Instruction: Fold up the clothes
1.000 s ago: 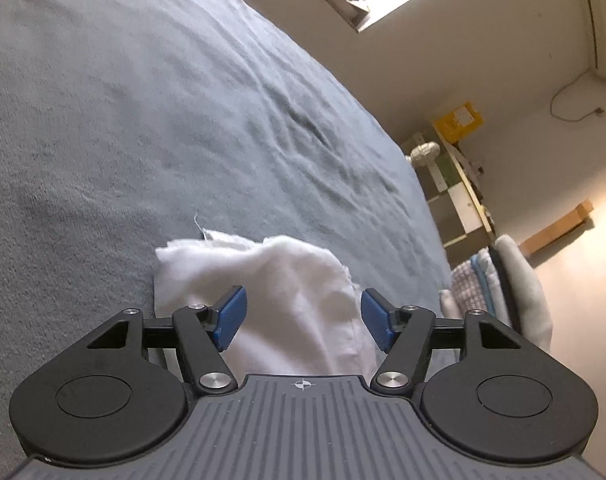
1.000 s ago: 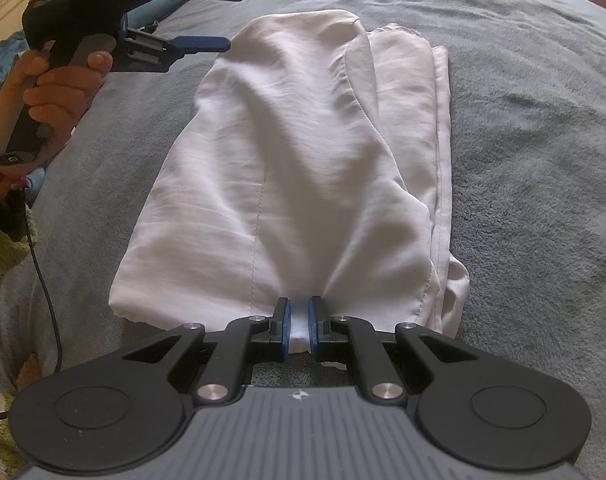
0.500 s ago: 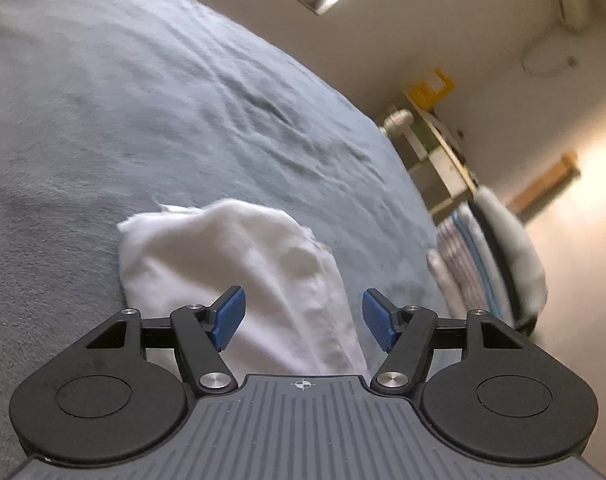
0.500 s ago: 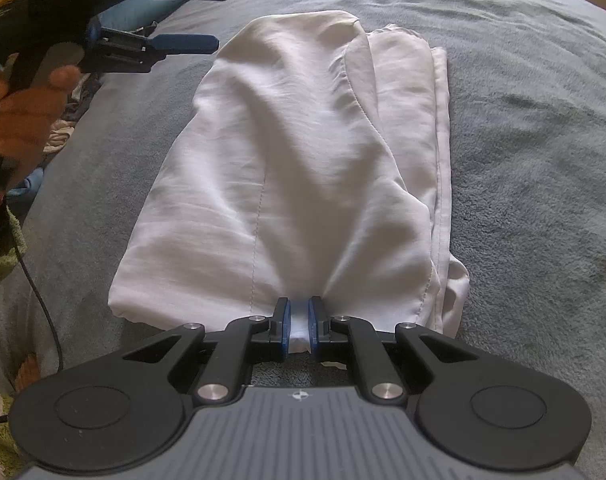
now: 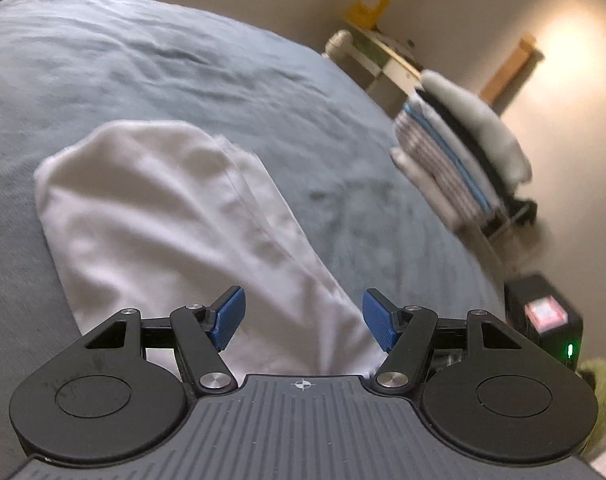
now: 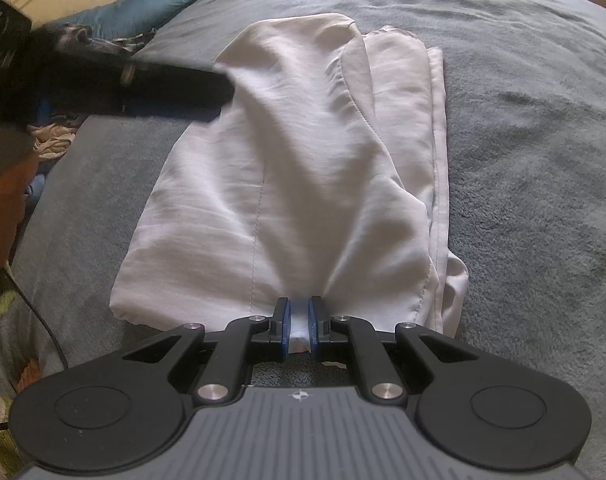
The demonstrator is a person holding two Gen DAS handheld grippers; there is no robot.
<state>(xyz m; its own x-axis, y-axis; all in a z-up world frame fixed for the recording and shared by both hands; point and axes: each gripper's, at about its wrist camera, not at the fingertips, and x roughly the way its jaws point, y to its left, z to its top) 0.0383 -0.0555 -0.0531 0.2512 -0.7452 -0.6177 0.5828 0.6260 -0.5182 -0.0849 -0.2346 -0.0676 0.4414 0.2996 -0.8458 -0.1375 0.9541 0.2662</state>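
Pinching the near hem of the white garment (image 6: 287, 184), the right gripper (image 6: 299, 330) is clamped on it; the left gripper (image 5: 303, 322) hangs wide open above the cloth on the grey blanket (image 6: 523, 140).

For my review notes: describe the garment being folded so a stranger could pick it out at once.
On the grey blanket covering the bed lies one white garment, spread flat. Its near hem is pinched in the right gripper; unlike the folded stack, it lies alone.

Left wrist view looks low along the white garment (image 5: 175, 216) toward the bed's far edge; right wrist view faces it lengthwise, close; both share this cloth.
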